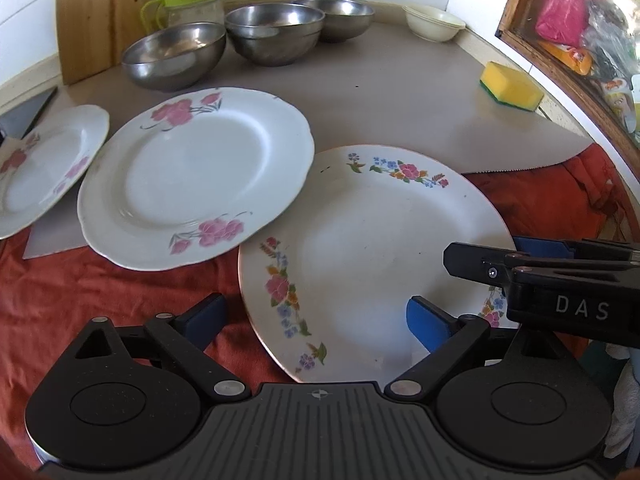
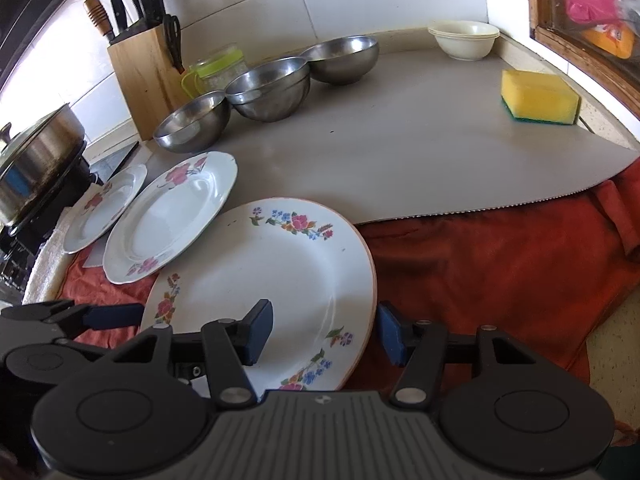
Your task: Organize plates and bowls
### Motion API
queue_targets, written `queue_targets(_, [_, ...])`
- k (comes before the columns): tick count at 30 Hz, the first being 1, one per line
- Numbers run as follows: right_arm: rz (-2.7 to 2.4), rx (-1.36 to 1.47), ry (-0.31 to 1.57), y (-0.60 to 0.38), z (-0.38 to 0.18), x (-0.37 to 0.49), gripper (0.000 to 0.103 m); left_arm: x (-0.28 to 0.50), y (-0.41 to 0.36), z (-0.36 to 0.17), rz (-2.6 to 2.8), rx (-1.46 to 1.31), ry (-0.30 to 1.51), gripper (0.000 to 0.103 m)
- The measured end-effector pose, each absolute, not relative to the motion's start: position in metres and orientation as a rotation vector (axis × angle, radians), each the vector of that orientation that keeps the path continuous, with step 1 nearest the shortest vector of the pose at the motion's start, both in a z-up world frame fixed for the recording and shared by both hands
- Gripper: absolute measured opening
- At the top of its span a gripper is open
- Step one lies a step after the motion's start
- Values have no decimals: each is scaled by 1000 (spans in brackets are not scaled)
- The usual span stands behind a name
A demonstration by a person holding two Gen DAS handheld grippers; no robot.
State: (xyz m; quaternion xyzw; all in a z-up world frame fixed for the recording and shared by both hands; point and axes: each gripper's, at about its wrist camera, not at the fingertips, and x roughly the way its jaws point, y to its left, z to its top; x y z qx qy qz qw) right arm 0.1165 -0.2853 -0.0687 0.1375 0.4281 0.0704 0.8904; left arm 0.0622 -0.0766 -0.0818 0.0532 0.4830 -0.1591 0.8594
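Left to right, three plates lie unstacked: small pink-flowered plate (image 1: pixel 38 168), larger pink-flowered plate (image 1: pixel 196 176), multicoloured plate (image 1: pixel 372 264). Left gripper (image 1: pixel 316 320) gapes at its near edge; right gripper (image 2: pixel 324 332) straddles its rim (pads not touching). Steel bowls (image 2: pixel 268 88) are partly nested.

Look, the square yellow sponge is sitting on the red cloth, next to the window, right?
Not quite. The square yellow sponge sits on the grey counter mat, not the red cloth. It is next to the window, as the right wrist view shows.
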Motion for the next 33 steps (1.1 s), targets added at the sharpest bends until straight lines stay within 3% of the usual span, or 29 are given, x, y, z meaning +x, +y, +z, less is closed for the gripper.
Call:
queue_targets(27, [60,306,827,-333,-60,86,59,48,-131,-75,-502,194,909,99])
queue_targets(31, [49,300,824,-337,-61,87,58,46,-146,-73,-570,242,884,86])
queue_targets(33, [29,281,831,-338,-61,88,58,46,-149,-73,-553,269,871,88])
